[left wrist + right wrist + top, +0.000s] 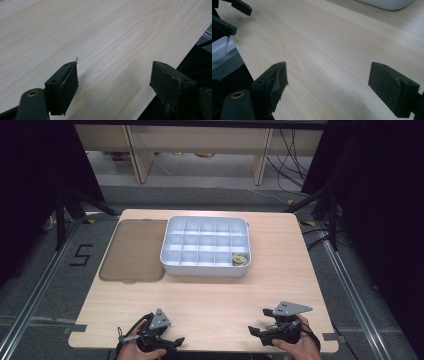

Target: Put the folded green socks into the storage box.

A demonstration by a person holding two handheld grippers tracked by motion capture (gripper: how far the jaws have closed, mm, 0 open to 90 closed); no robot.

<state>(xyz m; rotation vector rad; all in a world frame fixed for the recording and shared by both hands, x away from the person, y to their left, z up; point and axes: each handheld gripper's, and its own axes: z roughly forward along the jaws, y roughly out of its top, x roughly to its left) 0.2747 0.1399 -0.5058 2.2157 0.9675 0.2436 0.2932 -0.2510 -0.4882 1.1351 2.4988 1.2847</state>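
Where floor shows, mark (81, 255) reads "5".

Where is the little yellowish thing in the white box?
In the high view, the yellowish thing sits in the white box's near right corner compartment, on the side facing the person. The brown lid lies flat at the box's left.

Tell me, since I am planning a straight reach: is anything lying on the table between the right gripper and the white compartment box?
Nothing visible. Between the right gripper, fingers open, and the white compartment box lies bare table. The brown lid lies left of the box, off that path.
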